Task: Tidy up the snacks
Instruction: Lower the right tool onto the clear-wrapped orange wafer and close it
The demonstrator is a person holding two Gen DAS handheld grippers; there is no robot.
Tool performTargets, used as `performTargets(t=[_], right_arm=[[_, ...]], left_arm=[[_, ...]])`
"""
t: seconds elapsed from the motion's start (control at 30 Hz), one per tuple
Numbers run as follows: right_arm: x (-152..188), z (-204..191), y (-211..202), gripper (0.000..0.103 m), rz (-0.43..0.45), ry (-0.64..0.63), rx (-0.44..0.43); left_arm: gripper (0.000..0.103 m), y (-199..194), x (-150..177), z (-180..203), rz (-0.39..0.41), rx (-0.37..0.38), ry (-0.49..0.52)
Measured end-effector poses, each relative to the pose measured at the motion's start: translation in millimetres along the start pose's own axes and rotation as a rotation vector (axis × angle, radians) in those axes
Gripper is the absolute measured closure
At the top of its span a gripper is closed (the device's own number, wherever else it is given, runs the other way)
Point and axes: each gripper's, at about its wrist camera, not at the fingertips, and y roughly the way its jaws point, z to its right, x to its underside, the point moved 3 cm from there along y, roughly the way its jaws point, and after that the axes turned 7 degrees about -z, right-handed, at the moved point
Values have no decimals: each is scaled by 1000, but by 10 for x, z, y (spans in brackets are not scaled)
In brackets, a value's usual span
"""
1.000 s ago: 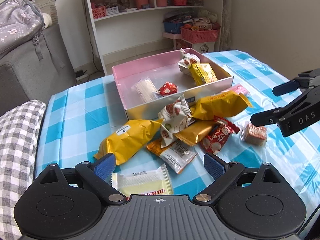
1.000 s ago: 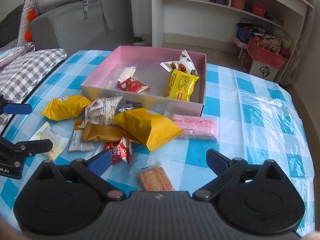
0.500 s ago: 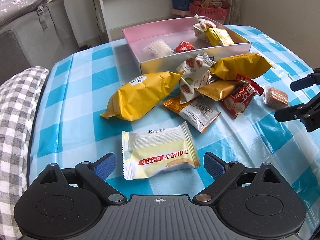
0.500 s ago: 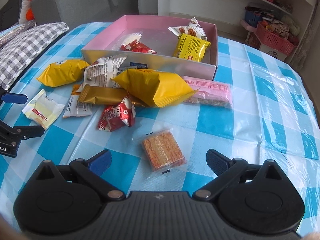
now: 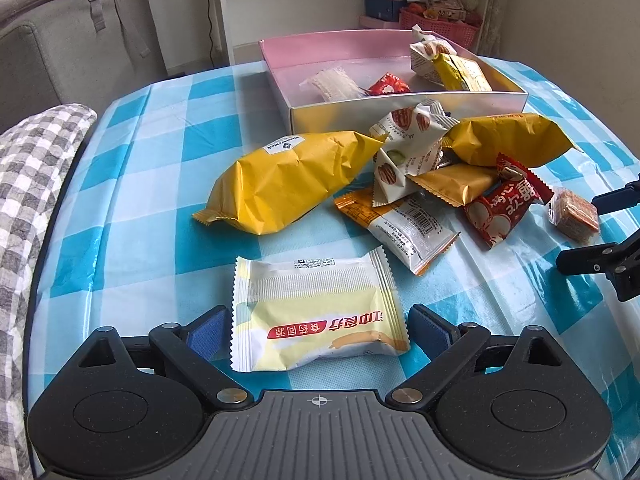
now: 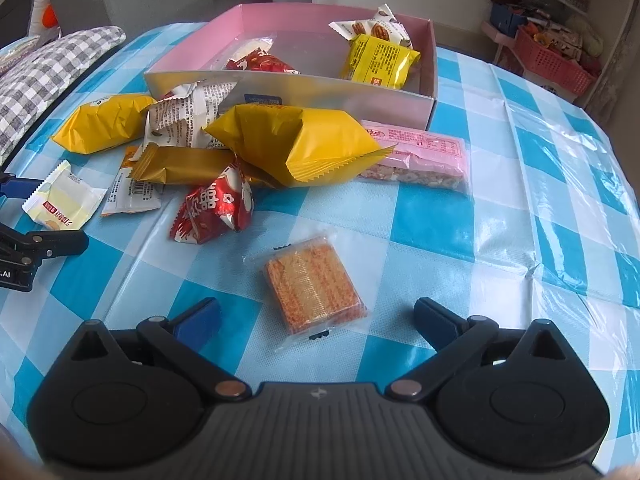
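Two-handed snack sorting, both tongs at approach. The left tongs (image 5: pixel 318 330) stand wide apart, astride the pale yellow cake packet (image 5: pixel 316 312), which lies flat on the checked surface (image 5: pixel 132 208) on the near side of the pink box (image 5: pixel 400 100), apart from the heap. The right tongs (image 6: pixel 316 318) are likewise wide, with nothing held, flanking the clear-wrapped wafer square (image 6: pixel 314 286), also on the near side of the box and clear of the red packet (image 6: pixel 214 210).

Handling, as judged: both items look light. The cake packet is probably a soft, air-puffed pillow with slippery film; closing across its middle, on the filled body and not on the crimped end seams, should hold it without slipping. The wafer appears stiff but brittle; a gentle pinch across its flat sides is advisable, since hard pressure may crush it. The box already contains several snacks, among them a yellow packet (image 6: pixel 380 62).
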Motion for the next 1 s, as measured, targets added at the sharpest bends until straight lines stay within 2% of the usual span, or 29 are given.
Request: performTargets(t=[0.2, 0.37, 0.73, 0.83, 0.93, 1.0], right_arm=[[-16, -6, -4, 3, 5, -9, -1], [-35, 7, -8, 8, 9, -12, -5], [-50, -14, -25, 17, 22, -29, -14], [-56, -25, -40, 26, 28, -35, -21], [-72, -49, -75, 47, 38, -48, -37], [-97, -69, -106, 68, 39, -51, -56]], left_arm=[[9, -2, -24, 18, -9, 0, -4], [18, -24, -33, 27, -9, -6, -2], [29, -53, -46, 47, -2, -8, 0], [32, -62, -55, 57, -4, -14, 4], [34, -70, -61, 73, -4, -17, 12], [35, -78, -62, 85, -1, -21, 17]])
